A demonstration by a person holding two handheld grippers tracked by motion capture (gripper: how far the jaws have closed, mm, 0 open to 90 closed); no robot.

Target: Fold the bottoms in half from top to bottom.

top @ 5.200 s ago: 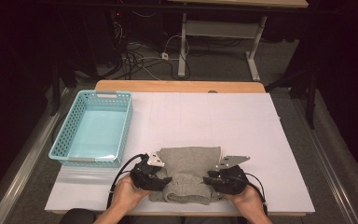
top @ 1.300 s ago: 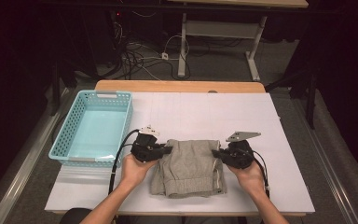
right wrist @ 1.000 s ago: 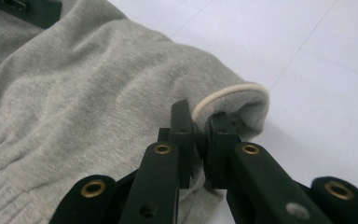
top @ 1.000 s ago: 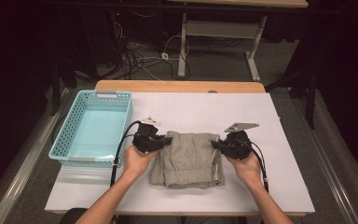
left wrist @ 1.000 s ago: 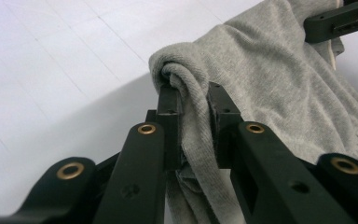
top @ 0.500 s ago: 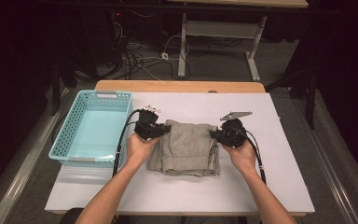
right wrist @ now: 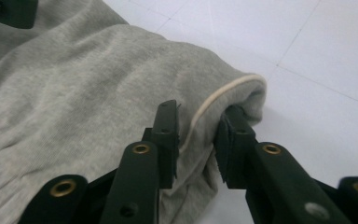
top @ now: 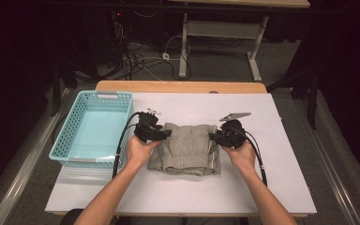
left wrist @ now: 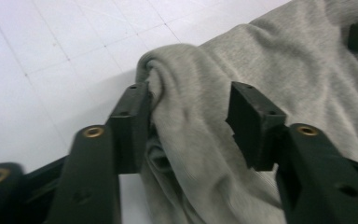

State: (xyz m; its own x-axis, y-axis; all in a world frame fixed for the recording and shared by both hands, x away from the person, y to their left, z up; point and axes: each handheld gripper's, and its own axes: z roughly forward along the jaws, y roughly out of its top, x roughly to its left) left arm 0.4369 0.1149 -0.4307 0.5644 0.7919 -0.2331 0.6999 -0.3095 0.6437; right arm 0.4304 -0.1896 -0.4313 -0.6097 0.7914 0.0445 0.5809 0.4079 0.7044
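A folded grey sweat garment [top: 185, 149] lies on the white table top between my two grippers. My left gripper [top: 168, 133] is at its far left corner. In the left gripper view the jaws of this gripper [left wrist: 189, 121] have just been opening; a thick fold of the grey cloth [left wrist: 191, 154] lies loosely between them. My right gripper [top: 212, 137] is at the far right corner. Its jaws [right wrist: 196, 135] have just been opening too, and the cream-piped cloth edge [right wrist: 214, 100] sits slack between the pads.
A light blue plastic basket [top: 65, 136] stands at the table's left side, close to my left hand. Bare white table top [top: 272, 117] spreads to the right and beyond the garment. Cables and desk legs lie on the floor behind.
Both hands carried the garment's near edge away from the person and over itself, so the cloth now lies folded shorter and farther up the table. Both pairs of jaws have spread apart.
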